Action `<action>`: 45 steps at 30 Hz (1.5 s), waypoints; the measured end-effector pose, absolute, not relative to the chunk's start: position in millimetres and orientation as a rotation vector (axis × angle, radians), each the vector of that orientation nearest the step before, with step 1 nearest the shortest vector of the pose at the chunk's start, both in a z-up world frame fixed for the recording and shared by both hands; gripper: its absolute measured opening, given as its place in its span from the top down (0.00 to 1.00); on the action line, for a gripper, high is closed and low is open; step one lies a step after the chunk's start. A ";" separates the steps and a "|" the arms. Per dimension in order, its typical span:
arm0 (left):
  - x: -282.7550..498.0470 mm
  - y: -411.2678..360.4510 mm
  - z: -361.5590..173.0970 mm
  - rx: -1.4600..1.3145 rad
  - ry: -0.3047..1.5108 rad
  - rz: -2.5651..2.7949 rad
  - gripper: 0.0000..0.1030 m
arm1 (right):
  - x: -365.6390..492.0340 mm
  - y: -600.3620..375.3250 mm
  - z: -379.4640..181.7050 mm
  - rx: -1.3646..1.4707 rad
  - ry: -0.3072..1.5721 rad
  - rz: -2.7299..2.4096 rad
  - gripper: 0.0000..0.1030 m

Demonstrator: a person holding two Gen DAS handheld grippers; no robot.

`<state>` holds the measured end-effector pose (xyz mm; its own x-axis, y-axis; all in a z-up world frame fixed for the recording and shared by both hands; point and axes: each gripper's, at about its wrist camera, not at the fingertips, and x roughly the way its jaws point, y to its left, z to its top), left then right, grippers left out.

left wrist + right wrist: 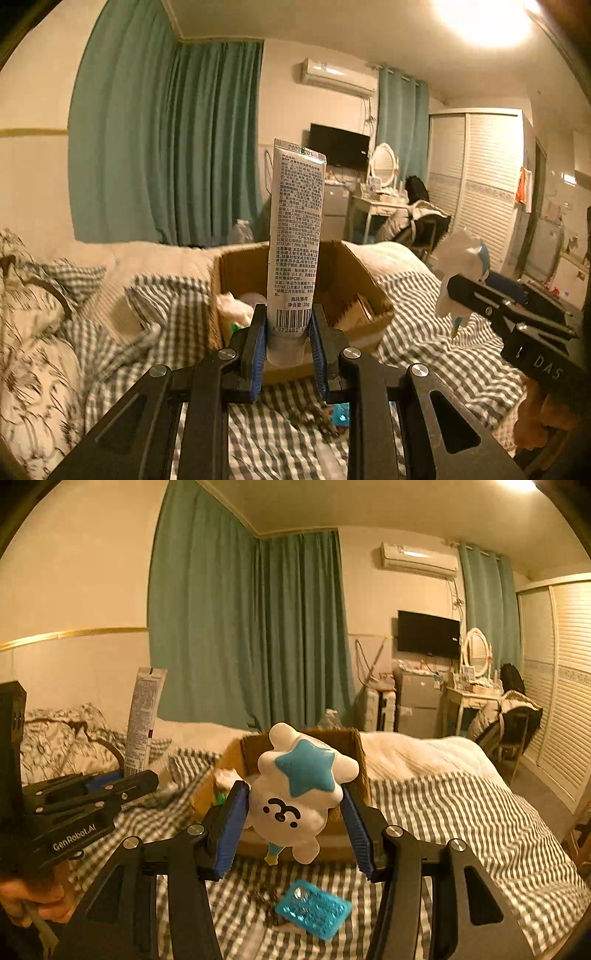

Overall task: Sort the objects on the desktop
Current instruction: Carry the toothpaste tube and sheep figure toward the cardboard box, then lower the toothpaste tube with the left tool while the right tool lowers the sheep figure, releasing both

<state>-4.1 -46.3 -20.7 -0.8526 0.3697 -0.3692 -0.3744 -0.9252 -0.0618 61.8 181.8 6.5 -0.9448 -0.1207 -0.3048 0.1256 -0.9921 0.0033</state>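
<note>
Seemingly the sorting is partway through: a cardboard box point(343, 266) on the bed point(461, 805) already holds a few things that are too blurred to name, while a blue glittery card point(313, 909) and a small dark tangle beside it lie on the checked cover, unsorted. Two items are in hand and not yet dropped in. The left hand-held gripper point(288, 347) is closed narrowly on the cap end of a white tube point(295, 236), which stands upright between the pads, in front of the box. The right hand-held gripper point(295, 823), about half open, is clamped on a white plush toy with a blue star point(295, 794), which hangs between its pads just before the box's near wall.
</note>
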 end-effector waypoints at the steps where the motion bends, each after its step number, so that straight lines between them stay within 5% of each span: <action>1: -4.1 -45.7 -17.8 -0.521 0.028 2.712 0.78 | 62.2 180.0 9.3 0.450 0.033 -2.988 0.51; 36: -92.6 -9.9 30.4 -0.372 -0.007 2.781 0.78 | -23.0 171.6 70.6 0.172 0.120 -2.954 0.51; 45: -132.7 6.3 3.9 -0.480 -0.022 2.778 0.78 | -61.7 185.2 59.9 0.240 0.053 -2.942 0.51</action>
